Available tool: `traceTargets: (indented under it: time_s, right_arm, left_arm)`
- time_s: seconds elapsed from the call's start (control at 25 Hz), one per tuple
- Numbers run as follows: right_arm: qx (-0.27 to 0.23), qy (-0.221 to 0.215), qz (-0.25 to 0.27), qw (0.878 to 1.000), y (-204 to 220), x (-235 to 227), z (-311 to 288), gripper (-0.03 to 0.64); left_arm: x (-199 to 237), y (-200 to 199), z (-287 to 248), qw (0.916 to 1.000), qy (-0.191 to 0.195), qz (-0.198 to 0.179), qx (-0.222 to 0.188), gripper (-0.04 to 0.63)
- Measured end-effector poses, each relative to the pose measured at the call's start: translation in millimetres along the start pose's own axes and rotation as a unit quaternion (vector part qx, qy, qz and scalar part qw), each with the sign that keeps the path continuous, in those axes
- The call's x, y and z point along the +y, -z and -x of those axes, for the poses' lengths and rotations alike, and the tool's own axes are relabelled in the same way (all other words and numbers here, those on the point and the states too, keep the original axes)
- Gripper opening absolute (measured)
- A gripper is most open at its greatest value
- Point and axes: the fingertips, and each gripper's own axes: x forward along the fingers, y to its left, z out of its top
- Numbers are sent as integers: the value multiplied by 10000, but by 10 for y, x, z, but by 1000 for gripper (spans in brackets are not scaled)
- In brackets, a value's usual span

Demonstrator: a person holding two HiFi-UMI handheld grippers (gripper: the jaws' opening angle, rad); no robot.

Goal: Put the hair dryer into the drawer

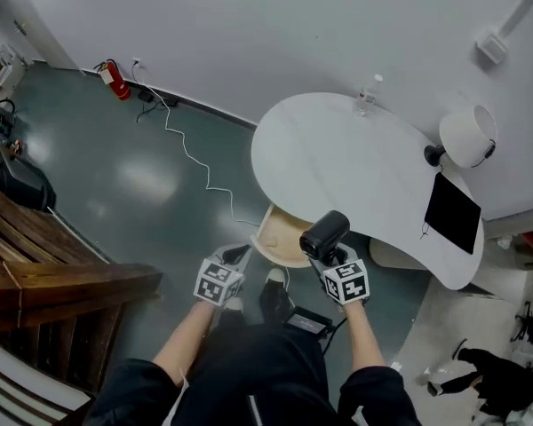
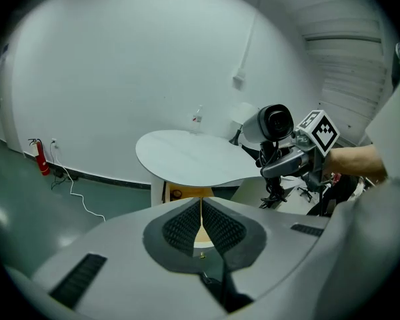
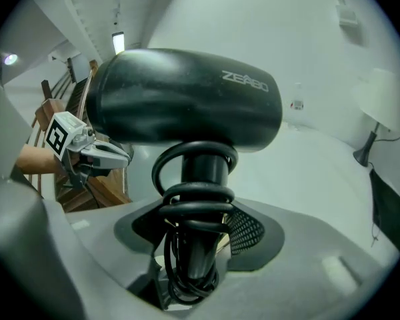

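Right gripper view: the right gripper (image 3: 199,245) is clamped on the handle of the black hair dryer (image 3: 187,102). The dryer's barrel lies crosswise just above the fingertips. A black cord (image 3: 193,202) is wound in coils round the handle, and some loops hang down between the fingers. One netted pad (image 3: 247,231) shows just to the right of the handle. The left gripper (image 3: 113,153) hangs off to the left of these fingers, in front of a wooden bench (image 3: 67,179).

In the left gripper view, that gripper's fingers (image 2: 223,227) are pressed together with nothing between them, leaving only a thin slit. Just beyond their tips is the open drawer (image 2: 181,193), light wood inside, under the near edge of the white table (image 2: 187,157). Up and to the right of them, the dryer is held in the air by the other gripper.

In the head view, the two grippers are side by side in front of the person. The drawer lies just ahead of both sets of fingertips, roughly between them. The dryer is at the drawer's right side, by the table's rim, and not inside the drawer.

Well beyond the fingers, on the table's far part, are a white lamp (image 1: 468,136), a flat black panel (image 1: 453,211) and a small clear bottle (image 1: 369,91). A white cable (image 1: 195,162) runs across the floor to the wall, where a fire extinguisher (image 1: 115,78) lies.
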Motion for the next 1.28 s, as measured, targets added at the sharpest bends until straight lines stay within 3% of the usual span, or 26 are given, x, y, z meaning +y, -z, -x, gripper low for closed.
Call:
traceTargets:
  time_s: [0.32, 0.72, 1.28]
  right_arm:
    - [367, -401, 671, 9963, 63, -195, -264, 244]
    - [716, -691, 1364, 9856, 187, -165, -553, 244]
    - [1135, -938, 1824, 9721, 307, 1, -831, 244]
  left_arm:
    - [52, -14, -146, 9985, -449, 328, 8, 14]
    - [37, 17, -210, 9962, -654, 575, -19, 14]
    - [186, 222, -142, 9919, -871, 920, -25, 14]
